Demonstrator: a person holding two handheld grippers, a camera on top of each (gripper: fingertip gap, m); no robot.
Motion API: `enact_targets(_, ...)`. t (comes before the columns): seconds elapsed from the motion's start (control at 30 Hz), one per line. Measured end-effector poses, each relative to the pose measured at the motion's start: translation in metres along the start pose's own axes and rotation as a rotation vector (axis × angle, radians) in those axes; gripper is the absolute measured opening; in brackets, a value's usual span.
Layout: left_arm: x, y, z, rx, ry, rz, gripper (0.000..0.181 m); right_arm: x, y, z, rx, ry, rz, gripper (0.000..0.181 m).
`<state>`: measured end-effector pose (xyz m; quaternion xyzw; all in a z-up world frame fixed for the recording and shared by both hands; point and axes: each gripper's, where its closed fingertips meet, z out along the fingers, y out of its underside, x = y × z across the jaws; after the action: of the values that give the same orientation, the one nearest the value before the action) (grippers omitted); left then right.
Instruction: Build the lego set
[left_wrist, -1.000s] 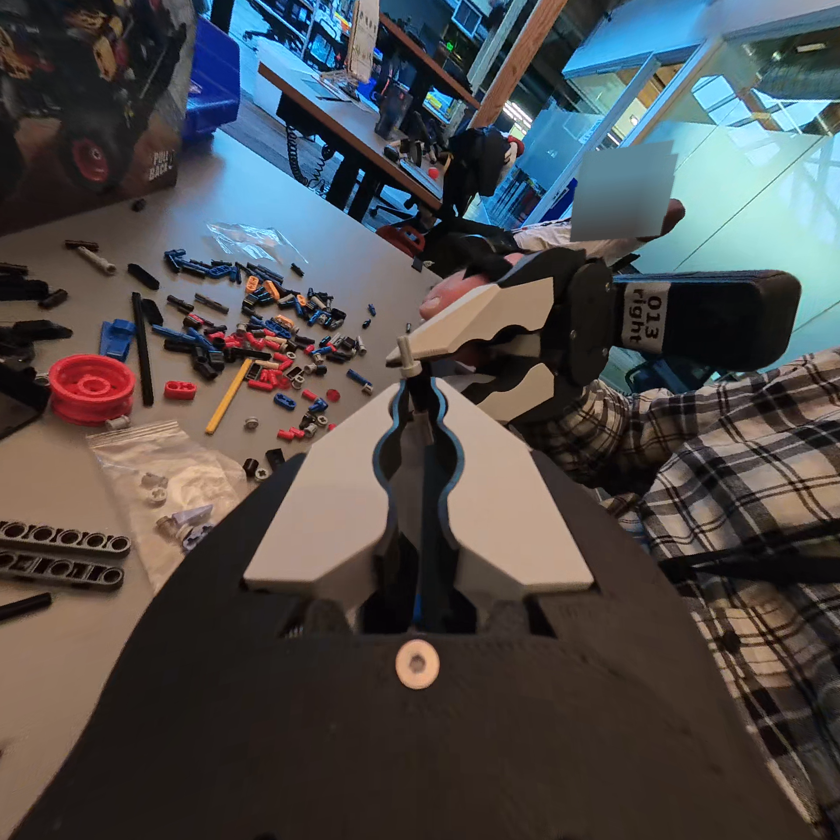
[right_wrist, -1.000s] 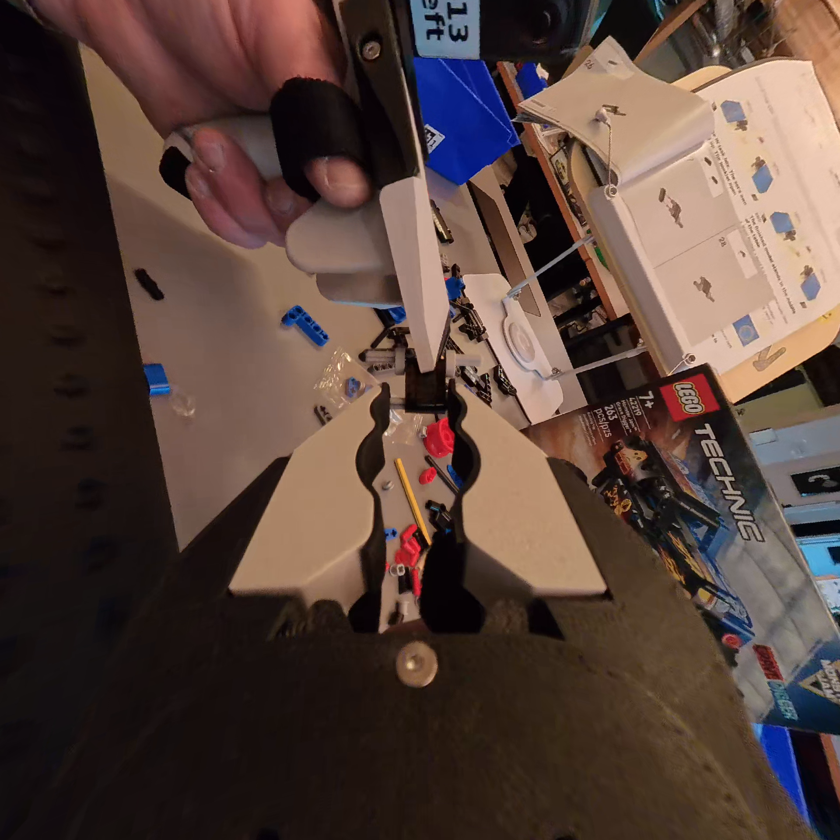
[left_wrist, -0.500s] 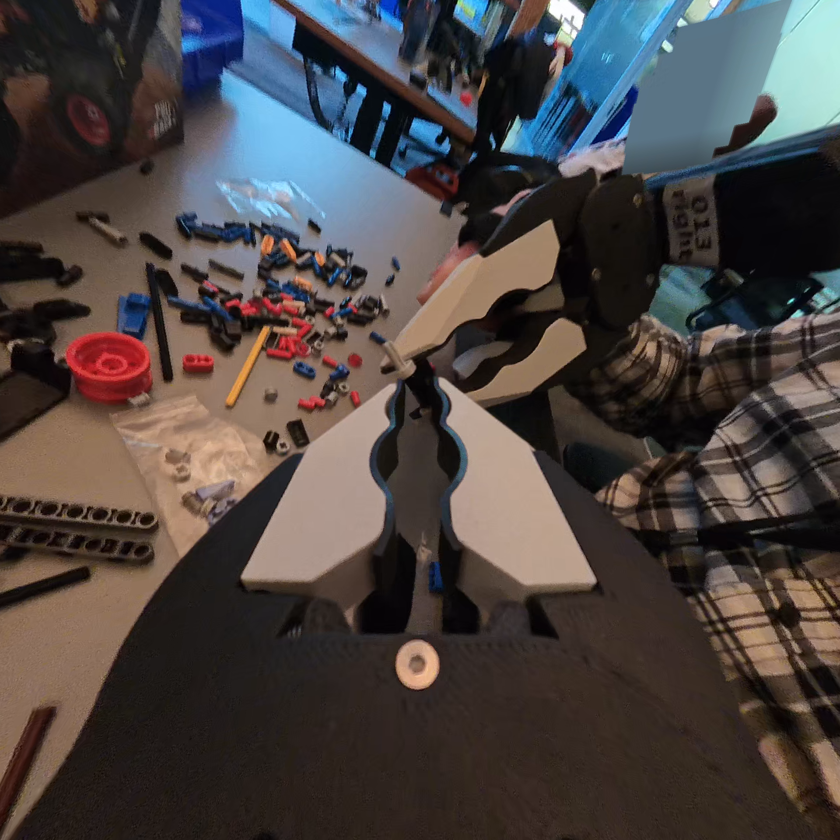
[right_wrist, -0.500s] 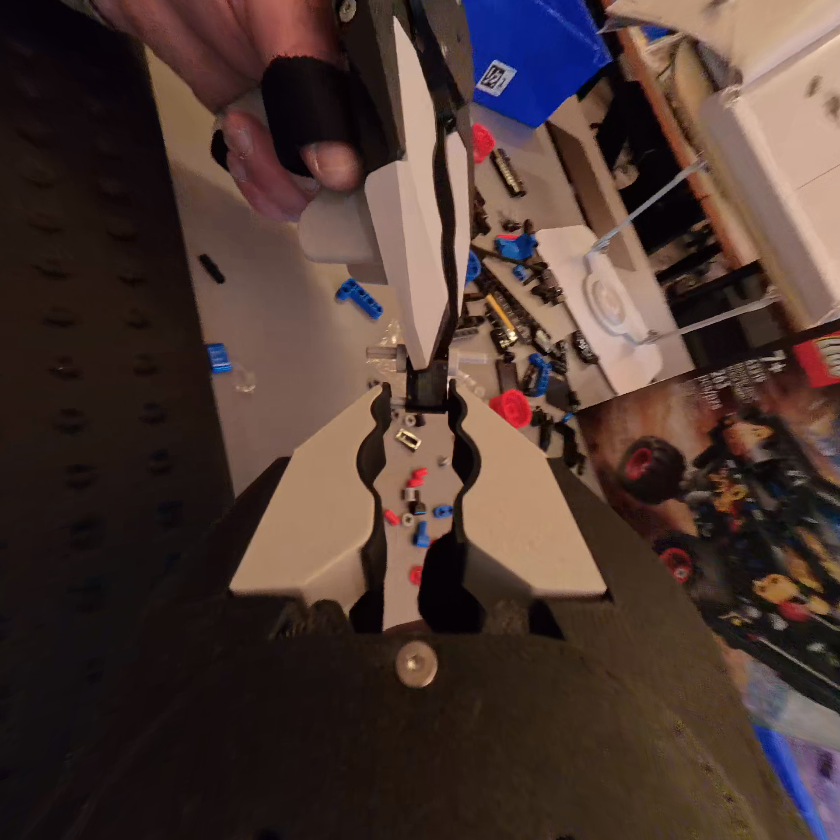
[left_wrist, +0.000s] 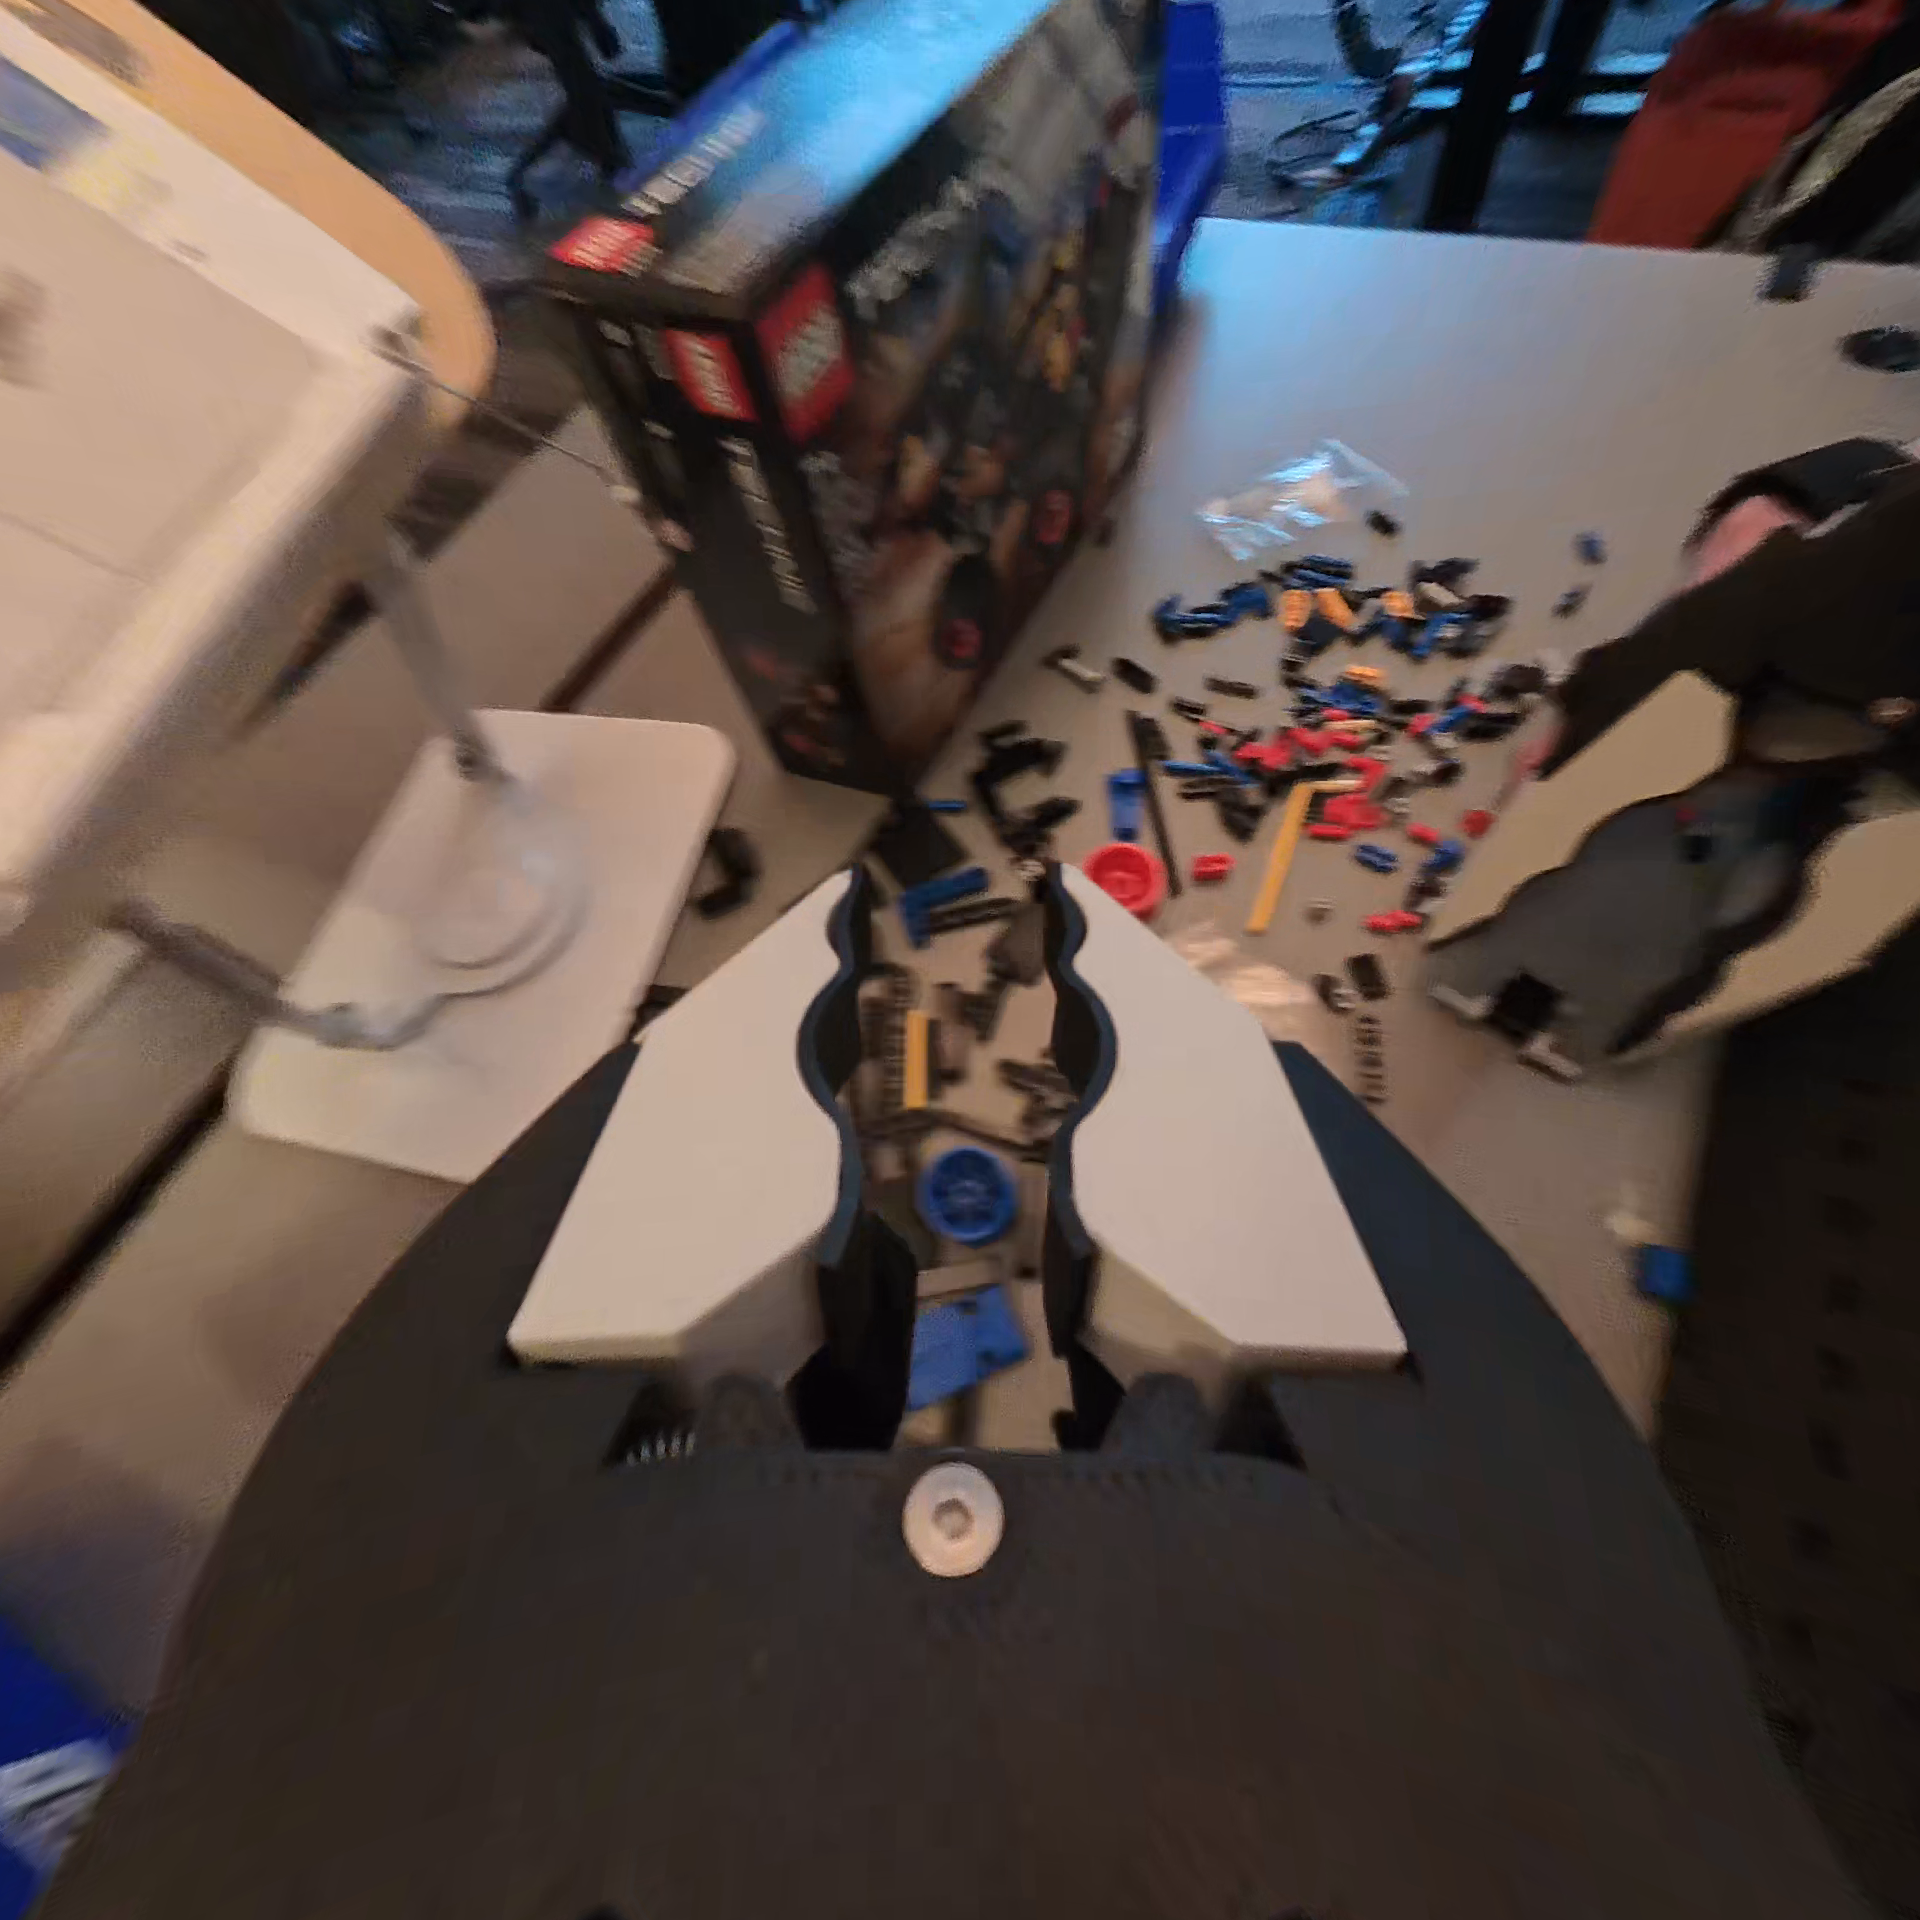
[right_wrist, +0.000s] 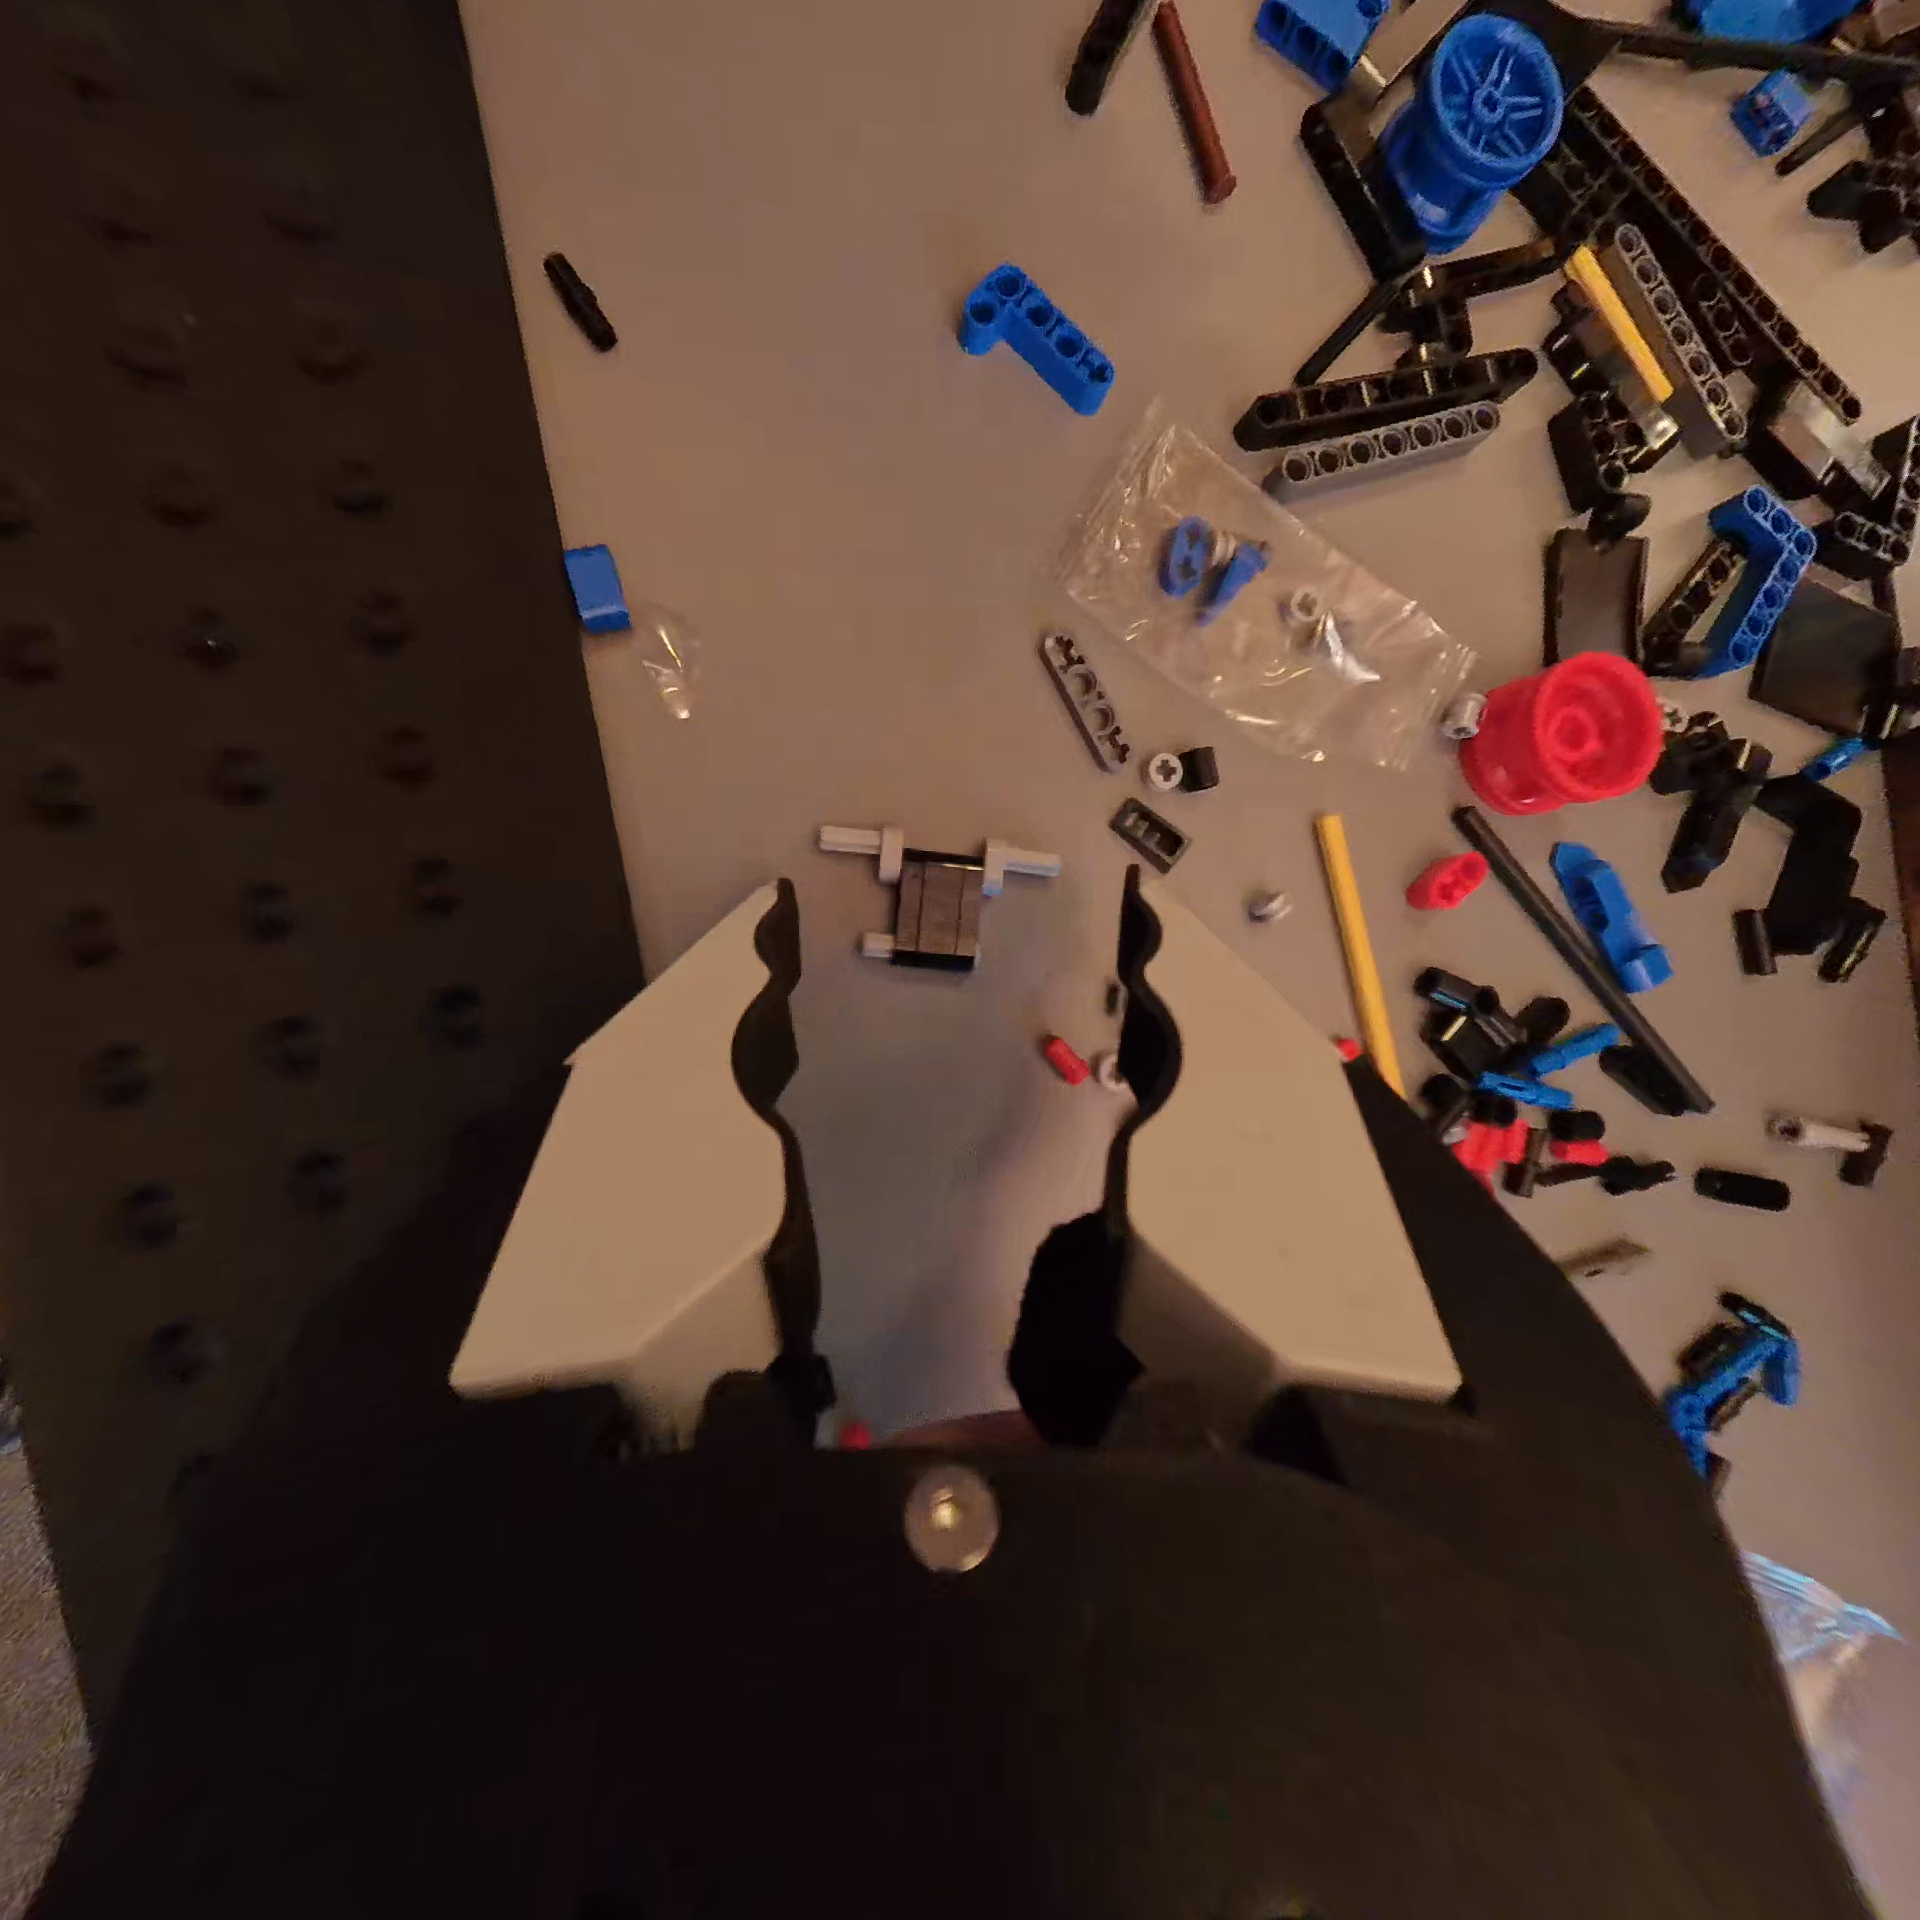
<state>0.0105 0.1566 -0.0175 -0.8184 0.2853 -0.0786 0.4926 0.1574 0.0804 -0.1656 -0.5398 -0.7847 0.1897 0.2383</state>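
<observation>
Right gripper (right_wrist: 956, 894) jaws apart, holding nothing, hanging over the table (right_wrist: 831, 416) close to its near edge. Small black-and-grey assembly (right_wrist: 935, 894) with light grey axle pins lies flat on the table just past the fingertips, in line with the gap, not touching either finger. A red pin (right_wrist: 1062, 1058) shows on the table between the fingers, next to the right-hand one. Further out: yellow axle (right_wrist: 1356, 945), clear bag (right_wrist: 1262, 603) with a few blue and grey bits, red wheel hub (right_wrist: 1564, 732) just beside the bag's corner, blue L-beam (right_wrist: 1034, 338) on its own in open table, blue wheel hub (right_wrist: 1470, 125) on a pile of black beams (right_wrist: 1382, 405) toward the far side. Left gripper (left_wrist: 956, 894) also spread apart and empty, above the blue wheel hub (left_wrist: 968, 1195) and black parts. Beyond its tips, the red hub (left_wrist: 1120, 878) and the loose scatter of red, blue and black pieces (left_wrist: 1340, 707) mid-table. Set box (left_wrist: 883, 416) stands upright at the far side; white stand base (left_wrist: 499, 935) beside it toward the left edge. Left view is motion-blurred, small parts not resolvable.
</observation>
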Motion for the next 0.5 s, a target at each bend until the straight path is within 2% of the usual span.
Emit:
enact_targets(0.1, -0.061, -0.005, -0.014, -0.037, -0.181, 0.115, 0.032, 0.011, -0.016, -0.019, 0.017, -0.019, -0.049, 0.064)
enact_targets(0.17, -0.109, -0.002, -0.023, -0.085, -0.325, 0.250, 0.031, 0.043, -0.044, -0.039, 0.056, 0.059, -0.090, 0.062)
enact_targets(0.27, -0.170, 0.009, -0.034, -0.187, -0.476, 0.425, 0.035, 0.129, -0.105, -0.074, 0.142, 0.318, -0.158, 0.061)
enact_targets(0.37, -0.199, 0.002, -0.041, -0.186, -0.575, 0.656, 0.035, 0.220, -0.166, -0.101, 0.231, 0.485, -0.185, 0.064)
enact_targets(0.43, -0.208, 0.008, -0.036, -0.223, -0.571, 0.704, 0.037, 0.280, -0.185, -0.099, 0.185, 0.545, -0.203, 0.073)
enact_targets(0.5, -0.213, 0.018, -0.028, -0.266, -0.551, 0.727, 0.038, 0.335, -0.200, -0.091, 0.168, 0.581, -0.194, 0.072)
